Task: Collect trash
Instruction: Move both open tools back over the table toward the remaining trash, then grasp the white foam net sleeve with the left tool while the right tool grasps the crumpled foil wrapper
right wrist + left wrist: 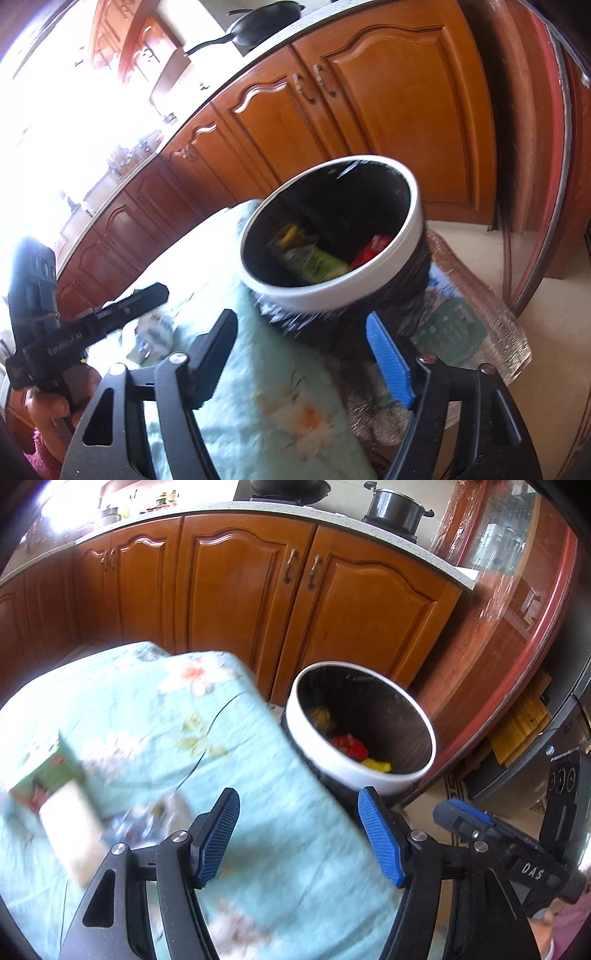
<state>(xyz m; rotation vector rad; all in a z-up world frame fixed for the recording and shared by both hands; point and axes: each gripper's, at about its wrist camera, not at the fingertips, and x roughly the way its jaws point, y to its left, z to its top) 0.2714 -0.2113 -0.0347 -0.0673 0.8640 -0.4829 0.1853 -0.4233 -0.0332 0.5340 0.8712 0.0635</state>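
**At the table edge, both grippers empty, more trash to fetch**

Beside the table covered with a pale blue flowered cloth (155, 716) stands the round white-rimmed trash bin with a black liner (360, 768), at the centre right of the left wrist view. Inside it we see red, yellow and green wrappers (321, 258). Our left gripper (299, 834) is wide open and holds nothing; our right gripper (303, 354) is also wide open and empty, just in front of the bin.

We judge that we are between two pickups. On the cloth, at the lower left of the left view, lies a blurred green and red carton (44, 779), and near it a small crumpled white wrapper (153, 332). The next move probably calls for turning the left gripper toward the carton and closing on it.
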